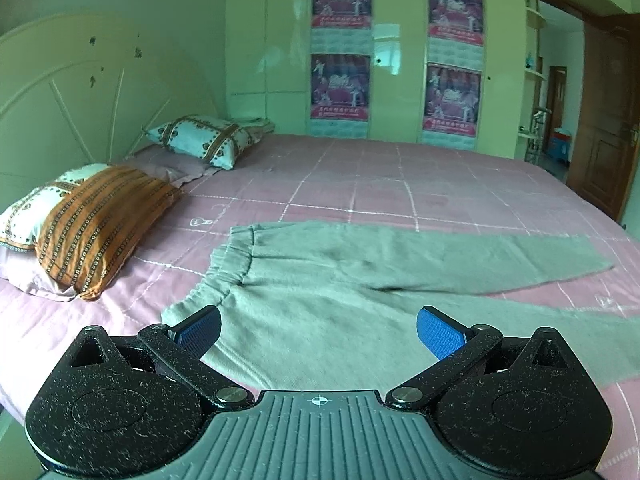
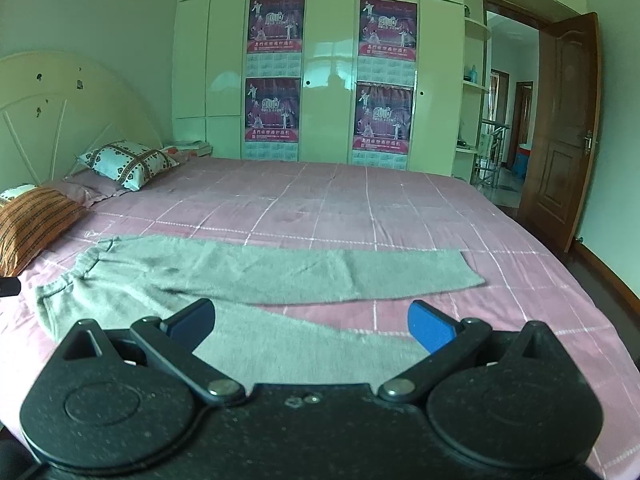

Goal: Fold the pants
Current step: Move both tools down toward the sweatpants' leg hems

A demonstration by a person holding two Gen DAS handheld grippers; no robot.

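Note:
Grey-green pants point(image 1: 360, 276) lie flat on the pink checked bed, waistband point(image 1: 224, 276) to the left and both legs spread to the right. My left gripper point(image 1: 319, 330) is open just above the near hip part of the pants, blue pads wide apart, holding nothing. In the right wrist view the same pants point(image 2: 248, 272) stretch across the bed, the far leg ending at its hem point(image 2: 466, 270). My right gripper point(image 2: 310, 326) is open over the near leg, empty.
An orange striped pillow point(image 1: 100, 228) and a patterned pillow point(image 1: 208, 140) lie at the headboard on the left. Wardrobe doors with posters point(image 2: 276, 76) stand behind the bed point(image 2: 360, 200). An open brown door point(image 2: 560, 132) is at the right.

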